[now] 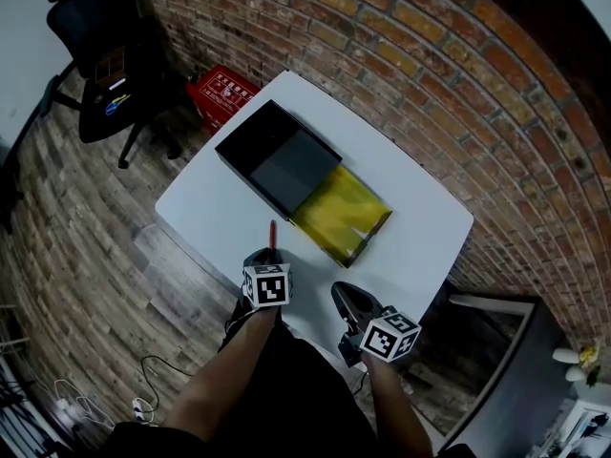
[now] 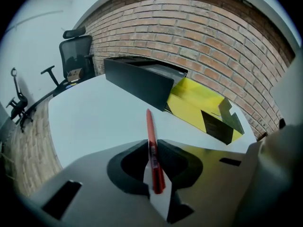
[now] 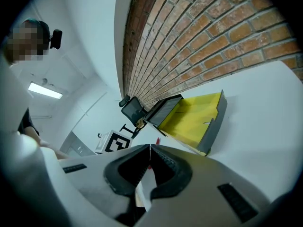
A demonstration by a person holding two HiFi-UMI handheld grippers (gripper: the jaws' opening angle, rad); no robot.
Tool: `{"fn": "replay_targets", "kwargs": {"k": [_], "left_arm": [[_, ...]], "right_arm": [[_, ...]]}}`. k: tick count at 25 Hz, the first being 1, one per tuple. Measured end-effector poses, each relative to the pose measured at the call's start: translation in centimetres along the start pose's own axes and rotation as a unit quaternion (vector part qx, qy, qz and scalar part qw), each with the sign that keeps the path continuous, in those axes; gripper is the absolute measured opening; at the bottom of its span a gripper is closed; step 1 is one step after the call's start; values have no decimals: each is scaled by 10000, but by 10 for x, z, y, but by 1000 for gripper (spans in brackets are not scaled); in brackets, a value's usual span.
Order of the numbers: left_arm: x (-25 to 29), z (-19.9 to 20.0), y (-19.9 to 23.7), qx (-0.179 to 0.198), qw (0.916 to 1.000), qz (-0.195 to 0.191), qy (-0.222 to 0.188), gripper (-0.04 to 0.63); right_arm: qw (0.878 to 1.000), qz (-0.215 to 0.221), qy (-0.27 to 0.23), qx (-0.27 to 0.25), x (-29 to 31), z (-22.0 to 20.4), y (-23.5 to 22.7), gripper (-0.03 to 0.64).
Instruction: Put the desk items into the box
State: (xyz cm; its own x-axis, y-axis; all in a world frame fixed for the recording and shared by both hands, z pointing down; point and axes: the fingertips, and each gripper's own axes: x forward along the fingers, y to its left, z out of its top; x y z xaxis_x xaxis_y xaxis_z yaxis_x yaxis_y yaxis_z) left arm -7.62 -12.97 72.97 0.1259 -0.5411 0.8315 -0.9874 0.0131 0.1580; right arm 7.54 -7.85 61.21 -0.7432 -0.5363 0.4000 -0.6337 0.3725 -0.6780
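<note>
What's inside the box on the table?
Nothing that shows: the box has a bare dark half and a bare yellow half. Its walls hide thin strips of the floor. The red pen is outside, pinched in the left claw.

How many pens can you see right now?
1. The red pen is clamped in the left gripper, over the table, in front of the box. No others show.

I saw the left gripper point(image 1: 264, 256) and the right gripper point(image 1: 344, 296), both hand-held. Each had a pale grey moulded body with dark slots, black ribbed jaws, and a white cube point(image 1: 267, 285) printed with black square markers. The person wore dark clothing point(image 1: 286, 389).
</note>
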Motion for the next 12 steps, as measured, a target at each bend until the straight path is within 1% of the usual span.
{"fn": "replay_targets", "kwargs": {"k": [1, 6, 12], "left_arm": [[0, 0, 1, 23, 10000, 18, 19, 59], [0, -1, 1, 180, 9998, -31, 66, 57], [-1, 0, 2, 178, 9996, -208, 73, 55]], "right_arm": [[10000, -12, 7, -4, 2, 0, 0, 21], [9999, -62, 88, -15, 19, 0, 4, 21], [10000, -43, 73, -31, 29, 4, 10, 21]]}}
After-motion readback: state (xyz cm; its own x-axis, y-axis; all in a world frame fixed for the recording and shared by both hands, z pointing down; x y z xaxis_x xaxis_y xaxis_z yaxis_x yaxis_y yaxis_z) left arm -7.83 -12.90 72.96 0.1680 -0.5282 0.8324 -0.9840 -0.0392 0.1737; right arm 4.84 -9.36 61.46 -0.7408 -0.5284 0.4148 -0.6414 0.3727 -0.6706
